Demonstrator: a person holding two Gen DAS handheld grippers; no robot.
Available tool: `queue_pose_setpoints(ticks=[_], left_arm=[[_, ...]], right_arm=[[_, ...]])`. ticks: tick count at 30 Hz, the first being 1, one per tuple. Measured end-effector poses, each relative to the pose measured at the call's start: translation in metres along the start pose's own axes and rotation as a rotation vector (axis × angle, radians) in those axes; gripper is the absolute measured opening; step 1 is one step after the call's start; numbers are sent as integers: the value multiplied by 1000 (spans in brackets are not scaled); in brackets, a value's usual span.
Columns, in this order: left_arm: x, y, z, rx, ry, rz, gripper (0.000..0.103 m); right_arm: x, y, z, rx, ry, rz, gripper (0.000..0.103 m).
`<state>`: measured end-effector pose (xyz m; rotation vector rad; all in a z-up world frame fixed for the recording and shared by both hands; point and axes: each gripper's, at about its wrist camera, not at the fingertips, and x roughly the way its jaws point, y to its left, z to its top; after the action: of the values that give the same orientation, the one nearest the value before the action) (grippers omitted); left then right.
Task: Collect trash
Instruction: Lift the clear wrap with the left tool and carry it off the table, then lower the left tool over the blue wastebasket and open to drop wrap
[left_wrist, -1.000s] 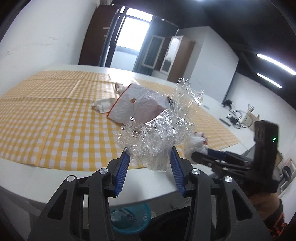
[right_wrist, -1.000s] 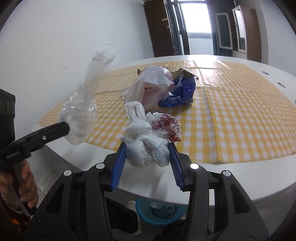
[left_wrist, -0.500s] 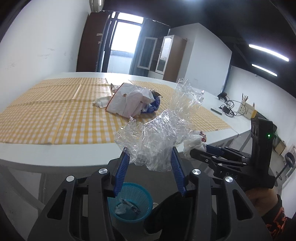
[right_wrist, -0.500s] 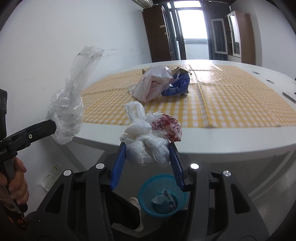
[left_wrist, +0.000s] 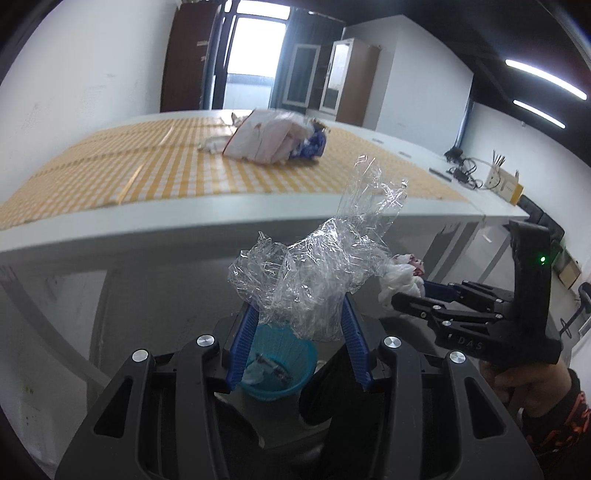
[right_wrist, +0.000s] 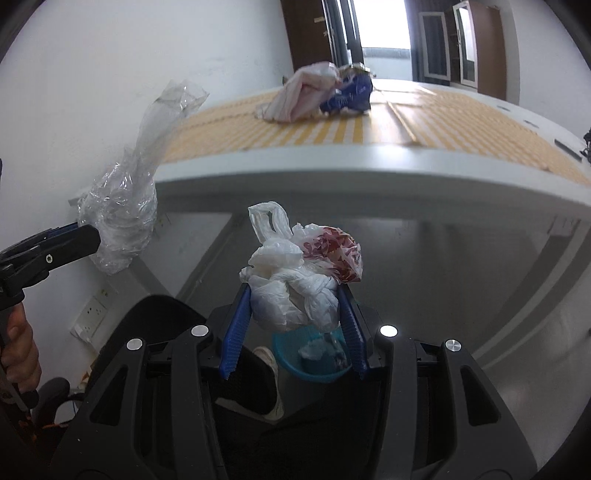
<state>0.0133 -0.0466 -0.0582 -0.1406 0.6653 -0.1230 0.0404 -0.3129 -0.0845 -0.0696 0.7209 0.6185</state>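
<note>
My left gripper (left_wrist: 298, 317) is shut on a crumpled clear plastic wrap (left_wrist: 314, 273), held below the table edge and above a blue waste basket (left_wrist: 277, 365) on the floor. My right gripper (right_wrist: 293, 310) is shut on a knotted white plastic bag with a red print (right_wrist: 299, 273), also above the blue basket (right_wrist: 314, 354), which holds some trash. The right gripper also shows in the left wrist view (left_wrist: 410, 299), the left gripper's wrap in the right wrist view (right_wrist: 122, 218).
A white table (left_wrist: 184, 229) with a yellow checked cloth (left_wrist: 147, 173) carries more trash: a pink-white bag (left_wrist: 266, 138) and a blue wrapper (left_wrist: 314, 144). A dark chair (right_wrist: 155, 325) stands by the basket. A wall socket (right_wrist: 88, 317) is low on the left.
Both grippers have dropped from table height to below the table edge with their loads. The blue basket now sits right under both of them.
</note>
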Motion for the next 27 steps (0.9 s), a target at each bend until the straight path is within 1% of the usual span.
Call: queue_pose_setpoints(ticks=[6,10,14,16,18,23,25,26,27], left_arm=[[31,19,-30,-45,101,6,45],[62,32,-43,-69,158,11,44],[93,49,-55,-108,216,13,44],[102,56,-62,-123,233,2,44],[112,61,-63,-124,246,8,44],[144,79,-73,-167,302,8,44],[153,82,-75,-160,307,35,44],[158,84,-76,-160,307,53,44],[161,86,-76,-167,310,53,44]], right_arm=[[36,-5,-19,28,87,-15,44],[68,-12,-29,57,154,-32,44],[96,-18,-34,61,214,-60,44],[108,-22,-36,63,240,-68,44],[120,-27,-39,81,270,-66,44],[162,-37,-31,123,340,-45,44],[179,-42,-34,138,372,-25,44],[186,-44,-34,142,382,-33,44],[194,-45,-31,144,392,-35,44]])
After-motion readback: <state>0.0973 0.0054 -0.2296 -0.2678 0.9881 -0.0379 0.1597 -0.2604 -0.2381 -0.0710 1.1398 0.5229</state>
